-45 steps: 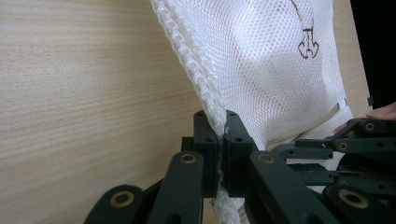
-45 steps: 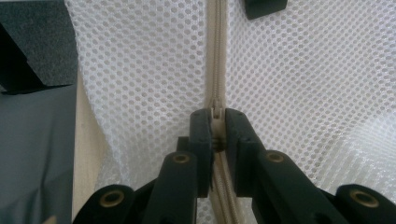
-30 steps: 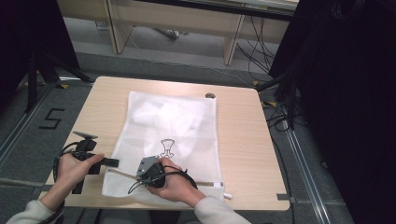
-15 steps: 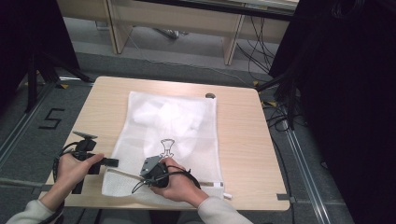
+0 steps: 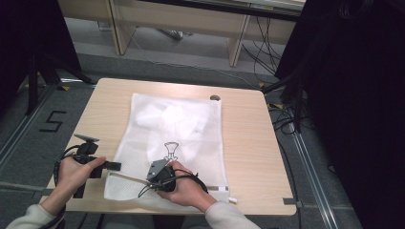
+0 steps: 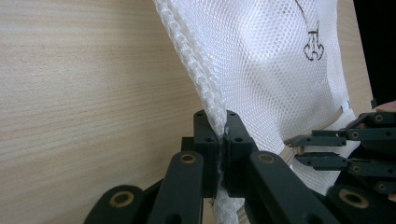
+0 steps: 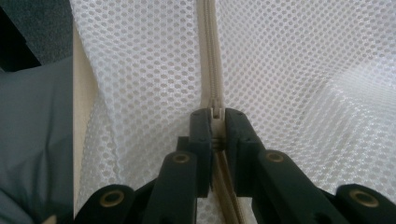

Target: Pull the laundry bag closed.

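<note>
A white mesh laundry bag (image 5: pixel 176 124) with a printed hanger logo (image 5: pixel 170 150) lies flat on the wooden table (image 5: pixel 248 143). At the bag's near left corner my left gripper (image 5: pixel 114 166) is shut on the bag's thick side seam (image 6: pixel 196 79), which runs up from between its jaws. My right gripper (image 5: pixel 148 180) sits at the bag's near edge, pointing left, shut on the beige zipper pull (image 7: pixel 217 112). Beyond that pull the closed zipper (image 7: pixel 211 56) runs straight on. The left gripper view has the right gripper (image 6: pixel 299 148) close by at its right.
The bag's near edge lies close to the table's front edge. A cable hole (image 5: pixel 215 98) sits at the table's far side. A "5" mark (image 5: pixel 52 121) is on the floor at left. Dark curtains (image 5: pixel 344 95) stand to the right.
My right gripper has edged slightly to the right along the bag's near edge with the zipper pull in it. The left gripper has stayed put on the seam.
</note>
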`<act>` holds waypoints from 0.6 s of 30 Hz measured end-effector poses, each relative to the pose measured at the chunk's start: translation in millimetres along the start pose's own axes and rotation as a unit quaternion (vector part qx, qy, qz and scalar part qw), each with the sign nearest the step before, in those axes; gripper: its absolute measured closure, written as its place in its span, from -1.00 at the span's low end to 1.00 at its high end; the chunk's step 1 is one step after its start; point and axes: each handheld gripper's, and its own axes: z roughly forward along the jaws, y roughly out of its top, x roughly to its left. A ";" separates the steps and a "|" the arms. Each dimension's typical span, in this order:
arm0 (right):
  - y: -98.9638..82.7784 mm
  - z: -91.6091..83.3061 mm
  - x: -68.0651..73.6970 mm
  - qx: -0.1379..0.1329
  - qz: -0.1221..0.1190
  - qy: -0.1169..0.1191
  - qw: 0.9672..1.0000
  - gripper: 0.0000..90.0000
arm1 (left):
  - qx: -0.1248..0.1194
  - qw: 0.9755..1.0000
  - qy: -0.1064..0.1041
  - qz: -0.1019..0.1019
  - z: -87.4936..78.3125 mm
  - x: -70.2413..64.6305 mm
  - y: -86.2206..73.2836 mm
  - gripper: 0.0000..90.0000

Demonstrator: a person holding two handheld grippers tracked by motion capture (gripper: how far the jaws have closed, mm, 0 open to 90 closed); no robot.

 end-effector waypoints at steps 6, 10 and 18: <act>-1.5 -2.9 -0.1 0.004 0.009 0.000 1.000 0.84 | -0.002 1.000 0.000 -0.001 0.0 0.6 0.1 0.91; -2.2 -4.2 -1.4 0.001 0.004 0.000 1.000 0.84 | -0.002 1.000 0.001 0.000 0.0 0.5 0.1 0.91; -6.0 -9.1 -3.9 0.006 0.004 -0.003 1.000 0.84 | -0.003 1.000 0.004 0.002 -0.2 2.6 0.7 0.91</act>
